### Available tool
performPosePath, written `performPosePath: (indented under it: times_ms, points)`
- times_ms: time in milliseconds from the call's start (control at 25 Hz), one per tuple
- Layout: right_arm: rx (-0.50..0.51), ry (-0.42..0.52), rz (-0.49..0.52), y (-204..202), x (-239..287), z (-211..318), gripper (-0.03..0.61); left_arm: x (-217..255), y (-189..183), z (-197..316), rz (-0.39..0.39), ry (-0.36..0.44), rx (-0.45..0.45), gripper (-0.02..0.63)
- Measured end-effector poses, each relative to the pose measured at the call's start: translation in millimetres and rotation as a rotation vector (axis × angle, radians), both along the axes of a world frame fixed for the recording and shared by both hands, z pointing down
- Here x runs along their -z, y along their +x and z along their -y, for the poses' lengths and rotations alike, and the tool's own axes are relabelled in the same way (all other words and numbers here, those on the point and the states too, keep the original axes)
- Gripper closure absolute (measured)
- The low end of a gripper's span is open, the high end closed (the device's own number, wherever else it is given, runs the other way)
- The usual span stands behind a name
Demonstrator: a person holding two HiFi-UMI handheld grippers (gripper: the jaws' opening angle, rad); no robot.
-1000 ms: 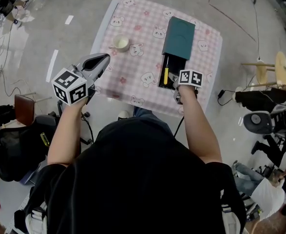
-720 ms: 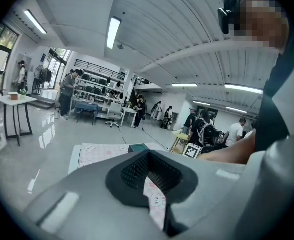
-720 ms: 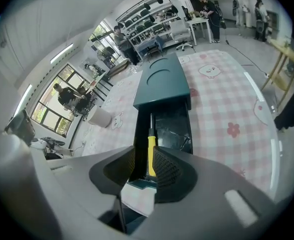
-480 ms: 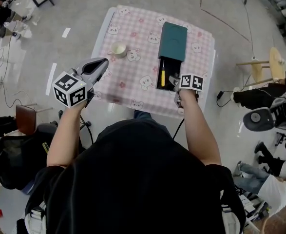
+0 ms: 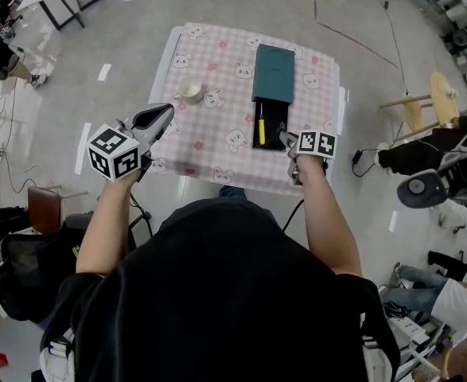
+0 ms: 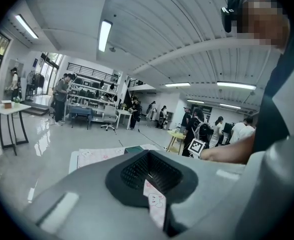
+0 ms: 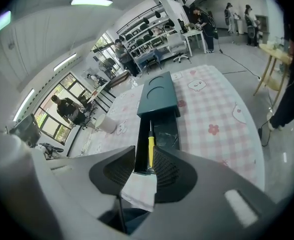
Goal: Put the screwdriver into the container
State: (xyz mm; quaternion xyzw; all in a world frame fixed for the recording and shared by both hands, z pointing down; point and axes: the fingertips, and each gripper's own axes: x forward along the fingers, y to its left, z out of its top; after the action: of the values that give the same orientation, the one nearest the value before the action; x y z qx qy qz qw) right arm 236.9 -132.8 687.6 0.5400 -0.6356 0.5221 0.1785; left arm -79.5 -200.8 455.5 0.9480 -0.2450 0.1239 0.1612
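screwdriver [image 5: 260,123] lies inside container [image 5: 273,74], upper centre. right gripper [image 5: 286,138] jaws apart, empty. left gripper [image 5: 165,112] jaws together.

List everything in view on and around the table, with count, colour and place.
Square table with pink checked bunny-print cloth: one, pink, middle of the floor.
Box-shaped container: one, dark green, table's far right part; its black tray is slid out toward the person.
Screwdriver with yellow handle: one, lying in the tray.
Small round cup: one, cream, table's left side.
Round wooden stool: one, tan, on the floor right of the table.
Left gripper: grey, by the table's left edge, jaws together.
Right gripper: grey, at the tray's near end, jaws apart, empty.
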Motion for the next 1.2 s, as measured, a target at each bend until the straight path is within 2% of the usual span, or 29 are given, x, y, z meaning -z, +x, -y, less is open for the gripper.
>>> performPosePath:
  times_ms: [800,1200]
  points:
    - [-0.054,0.183,-0.002,12.7,90.4,-30.2,0.44,29.3,6.2,-21.5,0.0,0.04,-0.05,0.612]
    - [-0.064,0.266,-0.013,10.7,132.5,-48.8,0.44,28.3,5.4,-37.5,-0.007,0.043,-0.07,0.612]
